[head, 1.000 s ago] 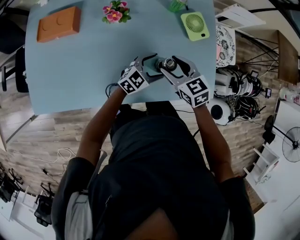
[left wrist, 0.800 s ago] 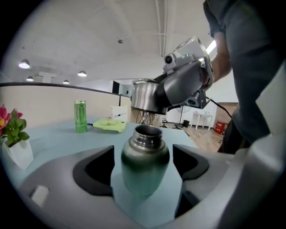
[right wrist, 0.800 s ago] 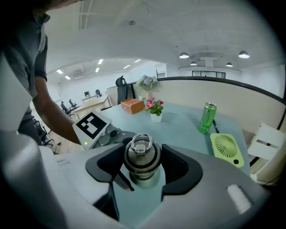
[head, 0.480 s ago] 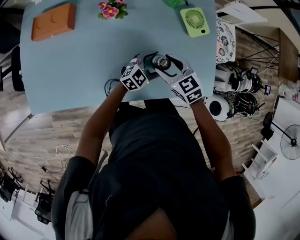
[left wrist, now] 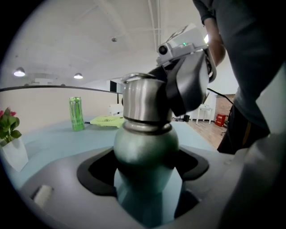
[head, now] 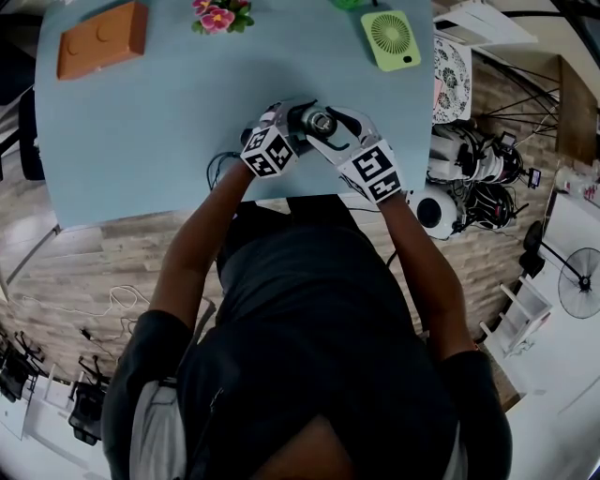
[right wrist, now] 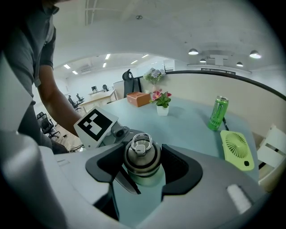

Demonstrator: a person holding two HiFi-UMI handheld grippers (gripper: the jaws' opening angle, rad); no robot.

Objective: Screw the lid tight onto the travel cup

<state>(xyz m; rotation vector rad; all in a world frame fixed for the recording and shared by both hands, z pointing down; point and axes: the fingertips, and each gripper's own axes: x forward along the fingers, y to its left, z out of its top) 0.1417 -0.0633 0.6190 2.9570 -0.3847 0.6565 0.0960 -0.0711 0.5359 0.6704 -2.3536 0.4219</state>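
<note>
The travel cup stands upright on the light blue table, close to its front edge. Its green-grey body sits between the jaws of my left gripper, which is shut on it low down. The steel lid with a ring handle sits on top of the cup. My right gripper is shut on the lid from the other side. In the head view the left gripper and the right gripper meet at the cup.
An orange box lies at the far left. A small flower pot stands at the back. A green fan lies at the back right, with a green can near it. Cables and gear crowd the floor to the table's right.
The head view has shifted, so everything sits a little higher and further left. Both grippers stay shut around the cup; the right gripper's marker cube looks slightly turned.
</note>
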